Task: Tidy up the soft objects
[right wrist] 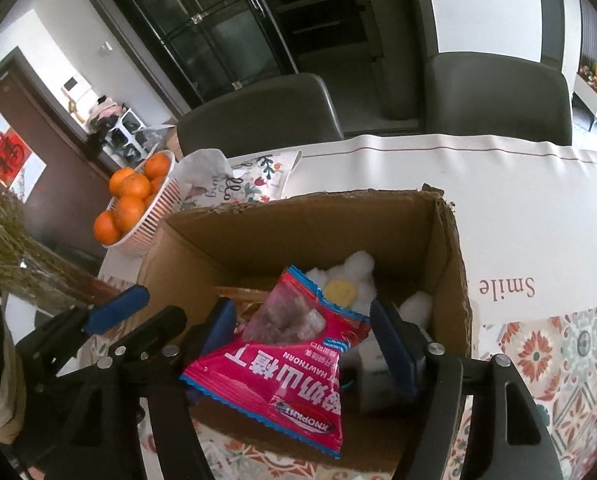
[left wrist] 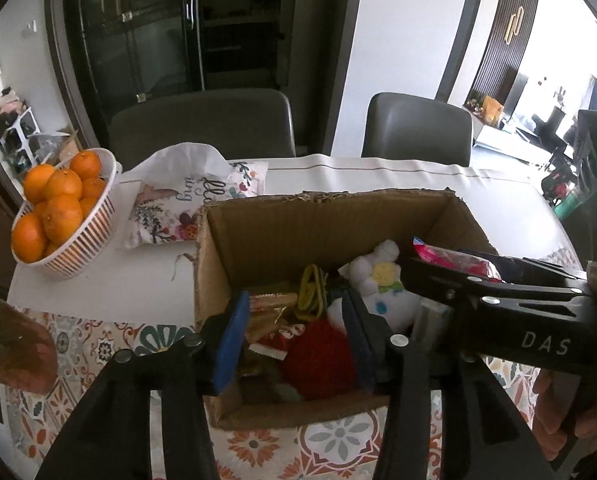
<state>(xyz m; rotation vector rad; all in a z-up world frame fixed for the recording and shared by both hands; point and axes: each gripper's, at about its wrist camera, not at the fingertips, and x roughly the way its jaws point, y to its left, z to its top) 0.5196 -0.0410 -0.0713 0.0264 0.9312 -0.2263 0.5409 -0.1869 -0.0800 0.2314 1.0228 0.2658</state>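
Observation:
An open cardboard box (left wrist: 326, 220) (right wrist: 298, 220) stands on the table and holds soft items. My left gripper (left wrist: 294, 340) is open over its near end, and a red knitted object (left wrist: 318, 360) lies loose between its blue pads. Beside that object sit a white plush with a yellow flower (left wrist: 382, 284) (right wrist: 354, 276) and a yellow looped item (left wrist: 312, 292). My right gripper (right wrist: 308, 336) is open. A red snack bag (right wrist: 290, 364) (left wrist: 450, 258) lies tilted between its pads and over the box's near wall; neither pad presses on it.
A white basket of oranges (left wrist: 64, 216) (right wrist: 138, 200) stands at the back left, with a floral pillow (left wrist: 186, 196) between it and the box. Two grey chairs (left wrist: 202, 124) line the far table edge. A patterned cloth (right wrist: 558, 356) covers the near side.

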